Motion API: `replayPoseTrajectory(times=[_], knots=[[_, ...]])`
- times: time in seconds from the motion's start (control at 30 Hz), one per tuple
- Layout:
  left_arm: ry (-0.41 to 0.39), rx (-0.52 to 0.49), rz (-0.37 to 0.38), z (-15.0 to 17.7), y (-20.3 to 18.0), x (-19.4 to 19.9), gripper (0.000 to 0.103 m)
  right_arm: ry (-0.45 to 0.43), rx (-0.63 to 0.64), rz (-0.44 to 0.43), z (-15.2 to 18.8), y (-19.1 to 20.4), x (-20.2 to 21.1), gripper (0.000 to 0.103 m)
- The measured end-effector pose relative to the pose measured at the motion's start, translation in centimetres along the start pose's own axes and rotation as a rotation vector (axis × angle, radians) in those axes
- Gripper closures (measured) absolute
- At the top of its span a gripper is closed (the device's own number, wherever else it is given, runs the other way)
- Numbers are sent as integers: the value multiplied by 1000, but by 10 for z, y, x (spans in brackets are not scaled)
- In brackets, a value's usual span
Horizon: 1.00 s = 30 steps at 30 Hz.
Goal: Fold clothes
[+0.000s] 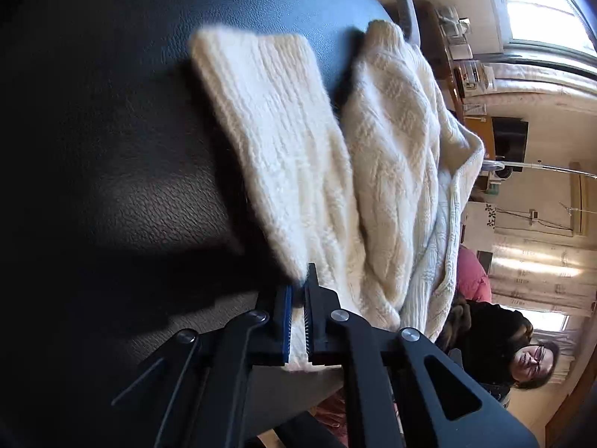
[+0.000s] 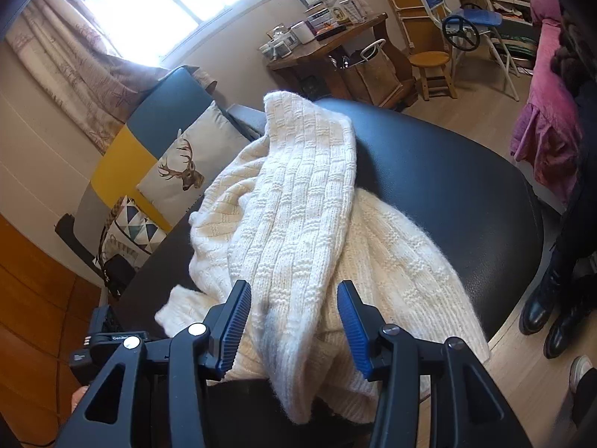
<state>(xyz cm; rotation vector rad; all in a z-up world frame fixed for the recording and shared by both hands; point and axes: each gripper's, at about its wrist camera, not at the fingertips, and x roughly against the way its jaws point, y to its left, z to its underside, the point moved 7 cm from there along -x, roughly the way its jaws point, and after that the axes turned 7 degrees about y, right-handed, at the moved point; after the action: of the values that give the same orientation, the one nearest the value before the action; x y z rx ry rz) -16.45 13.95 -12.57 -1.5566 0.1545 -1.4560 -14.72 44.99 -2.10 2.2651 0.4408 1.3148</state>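
A cream cable-knit sweater point(image 1: 391, 171) lies on a black leather table point(image 1: 112, 149). One sleeve point(image 1: 276, 142) stretches flat across the table beside the bunched body. My left gripper point(image 1: 297, 298) is shut on the near edge of that knit, the fabric pinched between its blue pads. In the right wrist view the same sweater point(image 2: 298, 224) is heaped in front of me, a sleeve draped over the body. My right gripper point(image 2: 294, 298) stands open just above the sweater, its fingers on either side of the draped sleeve with nothing pinched.
A person point(image 1: 530, 362) in dark clothes sits beyond the table edge. A sofa with cushions point(image 2: 179, 164) stands to the left, a wooden desk point(image 2: 328, 48), a stool point(image 2: 433, 67) and a folding chair point(image 2: 466, 18) behind. Pink bedding point(image 2: 548, 112) and boots point(image 2: 544, 298) are at the right.
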Motion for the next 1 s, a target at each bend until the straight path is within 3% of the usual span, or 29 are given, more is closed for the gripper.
replayPoseTrajectory(times=[0.2,0.33,0.5,0.63,0.7,0.77,0.97,1.0], knots=[[-97,-73,62,-13,-11,41,100,11,32,34,3,8,-1,54],[-240,-173,138,-22,-33,111,100,9,58,53,2,15,1,54],[-418,-305,169,-28,-45,209,100,17,87,53,2,28,1,54],[-511,-384,140,-17,-35,265,100,58,150,44,3,53,-15,54],[-542,-416,116,-9,-33,273,100,91,198,37,1,71,-27,54],[-586,-420,69,-4,-24,281,100,123,245,29,0,89,-40,54],[-662,-241,34,-13,66,323,100,223,387,10,-3,142,-77,54],[-679,-206,30,-16,83,333,100,254,411,50,0,148,-92,54]])
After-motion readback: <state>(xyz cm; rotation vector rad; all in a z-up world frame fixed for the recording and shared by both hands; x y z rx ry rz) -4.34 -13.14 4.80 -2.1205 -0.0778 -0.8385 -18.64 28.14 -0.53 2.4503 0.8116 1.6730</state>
